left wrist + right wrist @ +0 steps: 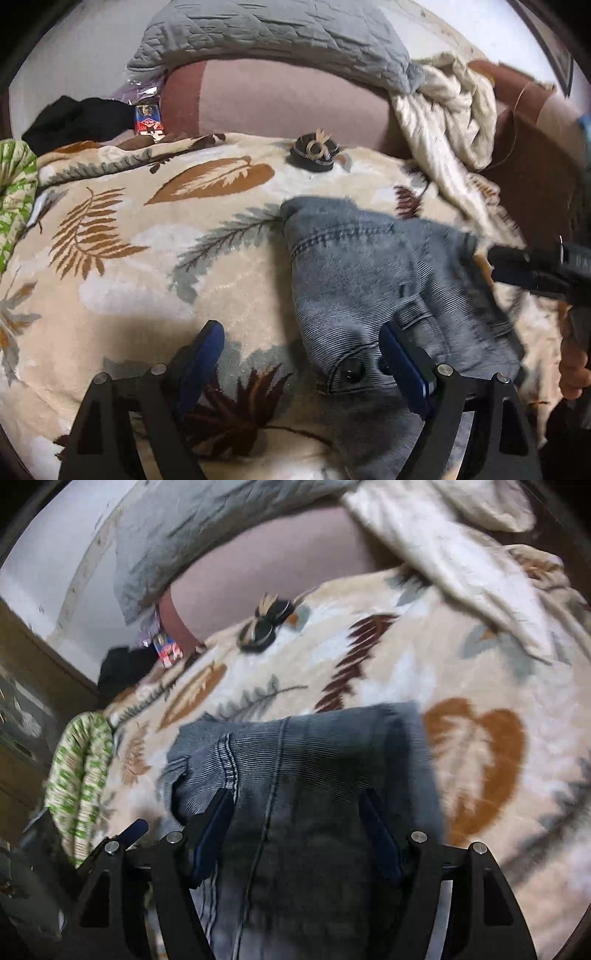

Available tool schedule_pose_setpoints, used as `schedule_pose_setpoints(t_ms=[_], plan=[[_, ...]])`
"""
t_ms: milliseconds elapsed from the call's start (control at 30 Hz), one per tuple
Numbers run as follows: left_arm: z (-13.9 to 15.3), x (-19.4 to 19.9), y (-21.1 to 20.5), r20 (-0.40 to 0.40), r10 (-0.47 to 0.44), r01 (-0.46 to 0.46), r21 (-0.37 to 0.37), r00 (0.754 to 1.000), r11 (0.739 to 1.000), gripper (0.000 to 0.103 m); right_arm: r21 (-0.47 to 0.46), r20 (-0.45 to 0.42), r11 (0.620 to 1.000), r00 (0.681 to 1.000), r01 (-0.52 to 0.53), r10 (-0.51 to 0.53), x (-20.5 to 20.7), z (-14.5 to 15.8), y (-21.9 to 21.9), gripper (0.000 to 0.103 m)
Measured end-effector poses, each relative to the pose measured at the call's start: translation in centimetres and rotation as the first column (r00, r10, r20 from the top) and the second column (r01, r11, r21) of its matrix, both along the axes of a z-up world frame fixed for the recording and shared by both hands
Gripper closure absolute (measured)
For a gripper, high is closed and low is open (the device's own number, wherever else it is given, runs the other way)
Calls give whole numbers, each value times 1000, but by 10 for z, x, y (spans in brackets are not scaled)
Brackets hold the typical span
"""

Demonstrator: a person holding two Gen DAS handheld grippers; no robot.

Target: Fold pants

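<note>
Item: pants (pixel 373 280), grey-blue denim, folded into a compact bundle. Location: on the leaf-patterned blanket (pixel 122 280) covering the bed, right of centre in the left wrist view, lower centre in the right wrist view. Black button (pixel 351 370) visible at the near edge, waistband end toward the left tool.

Left tool (pixel 301 363): jaws spread wide, released; right finger over the waistband beside the button, left finger over bare blanket. Nothing gripped.

Right tool (pixel 297 834): jaws spread wide, released, both fingers over the denim, seam (pixel 275 775) running between them. Contact with the cloth cannot be judged; view blurred. Also seen entering from the right edge of the left wrist view, near the far side of the bundle.

Other contents:
- small dark hair accessory (pixel 314 152) on the blanket, beyond the pants, well apart
- grey quilted cover (pixel 280 33) draped over the pinkish headboard (pixel 291 99)
- cream crumpled cloth (pixel 448 110) at right
- black garment (pixel 77 120) at far left
- green-patterned fabric (pixel 14 195) at left edge
</note>
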State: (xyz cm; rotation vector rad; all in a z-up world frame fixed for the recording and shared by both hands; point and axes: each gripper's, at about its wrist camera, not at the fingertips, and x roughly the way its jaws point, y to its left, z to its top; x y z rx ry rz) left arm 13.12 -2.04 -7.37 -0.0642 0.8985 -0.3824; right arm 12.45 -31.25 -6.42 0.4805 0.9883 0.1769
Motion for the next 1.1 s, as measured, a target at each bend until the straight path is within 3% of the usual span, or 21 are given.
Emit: schedule_pose_setpoints(t_ms=[133, 300, 500, 900, 1100], plan=[[11, -1, 12, -6, -13, 12, -45, 1000, 999, 11, 38, -16, 998, 999, 48, -48, -24, 6, -35, 29], [3, 5, 21, -46, 17, -20, -58, 999, 998, 8, 65, -81, 993, 992, 97, -92, -31, -13, -63, 29], [-12, 10, 13, -104, -13, 4, -83, 994, 997, 8, 139, -156, 987, 986, 76, -54, -25, -38, -68, 29], [-32, 10, 2, -199, -91, 46, -216, 976, 975, 8, 165, -175, 986, 985, 23, 7, -14, -55, -48, 29], [-27, 6, -1, -170, -85, 47, -218, 982, 975, 8, 174, -170, 984, 986, 30, 0, -15, -56, -50, 29]])
